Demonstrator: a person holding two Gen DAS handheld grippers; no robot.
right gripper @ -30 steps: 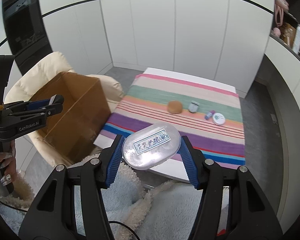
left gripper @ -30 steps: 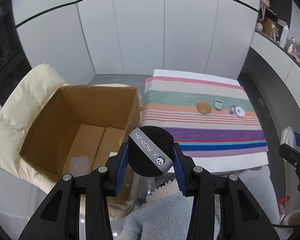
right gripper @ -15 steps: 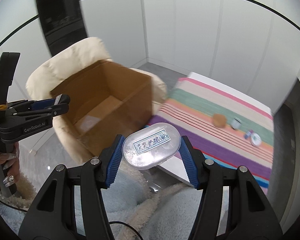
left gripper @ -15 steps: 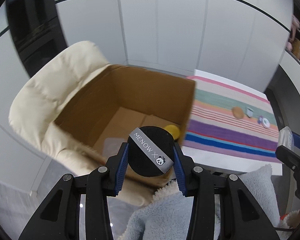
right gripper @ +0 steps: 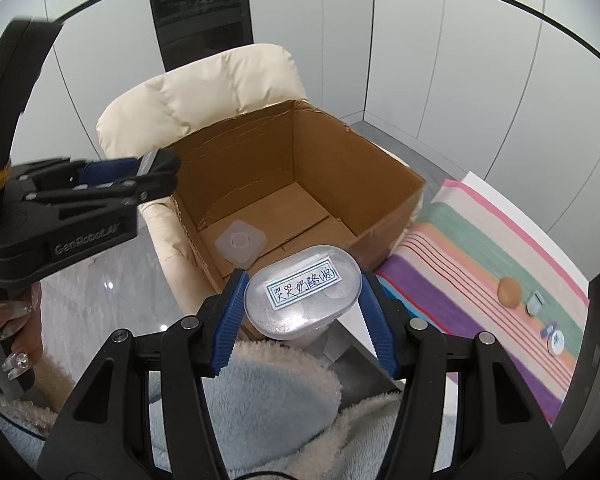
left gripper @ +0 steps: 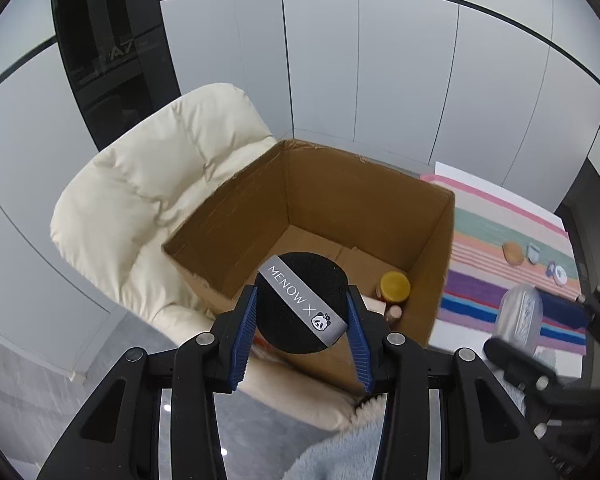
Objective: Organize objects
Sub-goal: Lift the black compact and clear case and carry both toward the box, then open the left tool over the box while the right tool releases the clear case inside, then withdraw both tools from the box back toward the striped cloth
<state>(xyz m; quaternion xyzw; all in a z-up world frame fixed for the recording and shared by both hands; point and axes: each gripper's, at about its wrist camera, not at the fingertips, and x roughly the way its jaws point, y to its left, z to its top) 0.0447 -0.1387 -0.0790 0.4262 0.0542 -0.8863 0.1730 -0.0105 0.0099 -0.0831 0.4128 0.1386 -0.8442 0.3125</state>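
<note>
- Blue pads of the left gripper (left gripper: 302,330) clench a round black sponge (left gripper: 300,302) with a grey strap, above the near edge of the cardboard box (left gripper: 236,216).
- Right gripper (right gripper: 302,314) grasps a clear oval case (right gripper: 302,294) with a handwritten label, just before the box's near wall.
- Inside the box lie a yellow-lidded jar (left gripper: 395,286) and a translucent lid (right gripper: 241,241).
- Box sits on a cream chair (right gripper: 204,88), beside a striped cloth (right gripper: 480,264).
</note>
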